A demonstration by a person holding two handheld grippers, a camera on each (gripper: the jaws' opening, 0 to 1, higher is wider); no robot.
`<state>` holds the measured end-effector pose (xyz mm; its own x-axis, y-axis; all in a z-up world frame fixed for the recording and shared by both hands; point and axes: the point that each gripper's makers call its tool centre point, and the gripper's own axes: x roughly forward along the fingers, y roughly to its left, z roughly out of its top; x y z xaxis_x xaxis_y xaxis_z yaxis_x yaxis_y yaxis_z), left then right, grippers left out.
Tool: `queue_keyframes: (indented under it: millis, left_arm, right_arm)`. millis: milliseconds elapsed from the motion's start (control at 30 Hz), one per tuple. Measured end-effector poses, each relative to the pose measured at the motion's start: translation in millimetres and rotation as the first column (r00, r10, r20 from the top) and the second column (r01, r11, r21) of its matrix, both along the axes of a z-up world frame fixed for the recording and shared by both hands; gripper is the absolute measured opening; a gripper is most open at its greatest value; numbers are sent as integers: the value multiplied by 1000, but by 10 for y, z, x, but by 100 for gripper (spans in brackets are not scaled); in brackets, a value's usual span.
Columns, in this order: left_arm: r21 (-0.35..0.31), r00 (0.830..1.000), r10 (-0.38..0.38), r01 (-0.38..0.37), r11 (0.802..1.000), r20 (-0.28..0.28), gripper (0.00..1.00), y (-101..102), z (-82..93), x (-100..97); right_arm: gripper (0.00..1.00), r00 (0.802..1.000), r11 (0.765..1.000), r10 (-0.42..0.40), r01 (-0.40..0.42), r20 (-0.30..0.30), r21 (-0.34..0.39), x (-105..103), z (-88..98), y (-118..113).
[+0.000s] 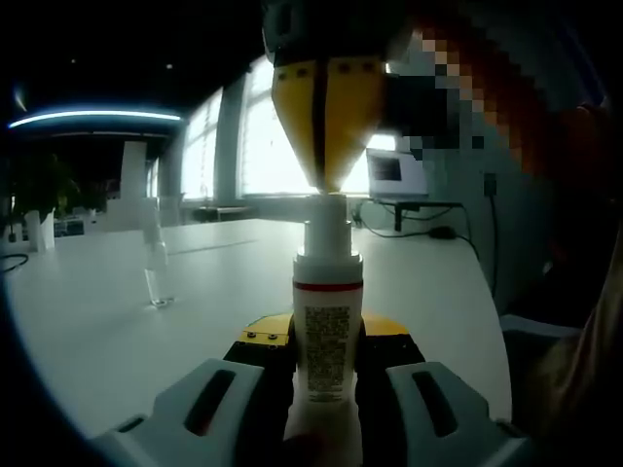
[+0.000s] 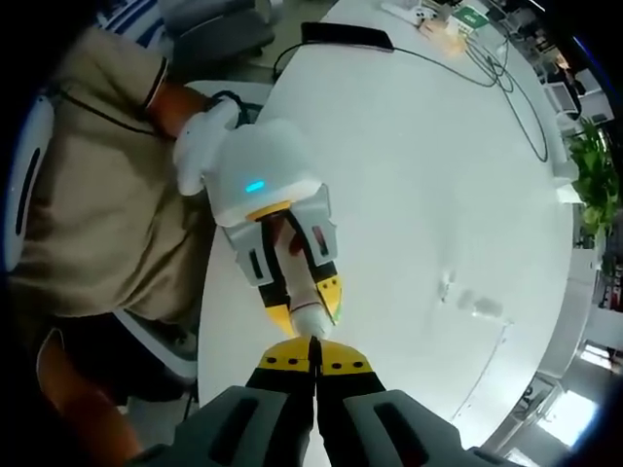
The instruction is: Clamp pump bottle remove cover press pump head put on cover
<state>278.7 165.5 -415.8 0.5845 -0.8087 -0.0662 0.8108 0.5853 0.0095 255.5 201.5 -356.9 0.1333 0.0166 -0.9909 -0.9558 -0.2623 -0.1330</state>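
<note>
**Pump bottle clamped from the sides and met from above on a white table**

In the left gripper view we read from left to right; at far left a potted plant [image 1: 39,190] stands at the table's distant edge under a curved strip light [image 1: 92,117]; nearer, a small clear cover [image 1: 156,255] stands upright on the white table [image 1: 117,311], well apart from the bottle; at centre the left gripper [image 1: 326,375] pinches the pump bottle [image 1: 328,336] between its two jaws, the bottle upright, its white body ringed by a red band above a printed label; directly above, the right gripper [image 1: 326,185] points downward with its yellow-tipped jaws pressed together, their tip touching the top of the bottle's white pump head [image 1: 328,229]; further right a laptop [image 1: 394,173] and dark cables [image 1: 419,232] lie near the windows.

In the right gripper view we look down along the pressed-together jaws of the right gripper [image 2: 313,342]; at left a person in a tan shirt [image 2: 92,185] sits beside the table, a white-gloved hand [image 2: 200,146] on the left gripper [image 2: 302,302], whose white housing carries a small blue light; its jaws grip the pump bottle [image 2: 310,313], whose top sits just at our own jaw tips; to the right, on the white table [image 2: 419,175], the clear cover [image 2: 448,284] appears small and blurred; a black cable [image 2: 467,68] crosses the table's far part; a plant [image 2: 594,185] stands at the far right edge.
</note>
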Motion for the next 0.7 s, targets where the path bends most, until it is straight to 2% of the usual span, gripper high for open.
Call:
queue_keyframes:
  millis: [700]
  left_arm:
    - [0,1000,3,-3,1000,1,14,12,-4,6]
  right_arm:
    - [0,1000,1000,-12,12,20,-28,3,-3,8]
